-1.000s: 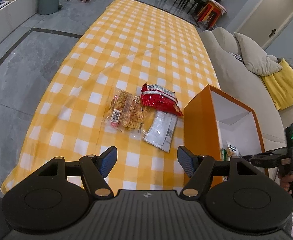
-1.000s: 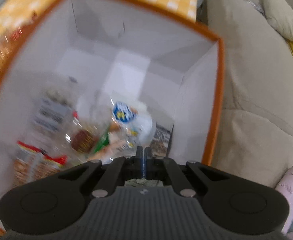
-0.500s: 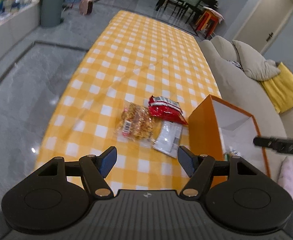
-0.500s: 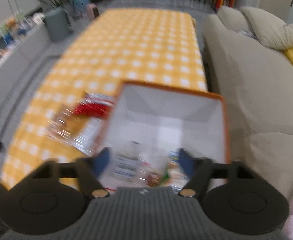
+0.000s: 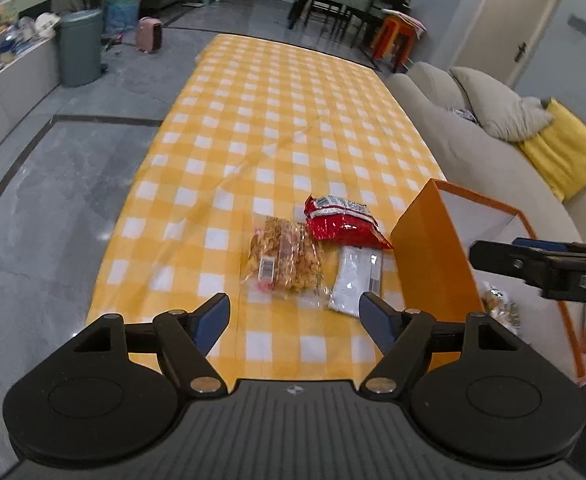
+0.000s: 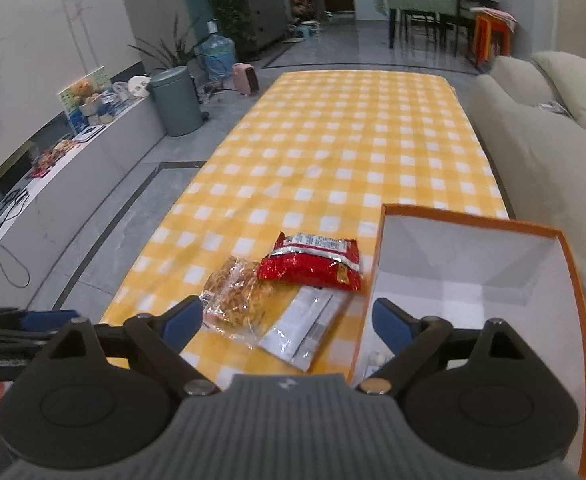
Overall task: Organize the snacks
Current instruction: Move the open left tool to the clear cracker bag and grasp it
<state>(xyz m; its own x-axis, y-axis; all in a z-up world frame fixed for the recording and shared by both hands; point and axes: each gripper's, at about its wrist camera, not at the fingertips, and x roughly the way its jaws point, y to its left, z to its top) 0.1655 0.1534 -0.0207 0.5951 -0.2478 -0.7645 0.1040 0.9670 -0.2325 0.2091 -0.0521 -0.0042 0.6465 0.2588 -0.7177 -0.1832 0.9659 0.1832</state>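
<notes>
Three snacks lie on the yellow checked tablecloth (image 5: 277, 128): a clear bag of golden snacks (image 5: 285, 260) (image 6: 237, 296), a red packet (image 5: 343, 220) (image 6: 313, 262) and a silver-white packet (image 5: 355, 280) (image 6: 305, 328). An orange box (image 5: 433, 256) (image 6: 481, 224) with a white inside stands to their right and holds snacks (image 5: 501, 308). My left gripper (image 5: 295, 320) is open and empty, above the table's near edge. My right gripper (image 6: 287, 324) is open and empty, above the silver-white packet and the box's left wall.
A beige sofa (image 5: 473, 148) with cushions runs along the table's right side. A grey bin (image 5: 79, 52) and a low white cabinet (image 6: 93, 136) stand on the left. Dining chairs (image 5: 333, 4) are at the far end.
My right gripper has opened, risen out of the orange box and pulled back to the left. My left gripper has lifted and drawn back, staying open.
</notes>
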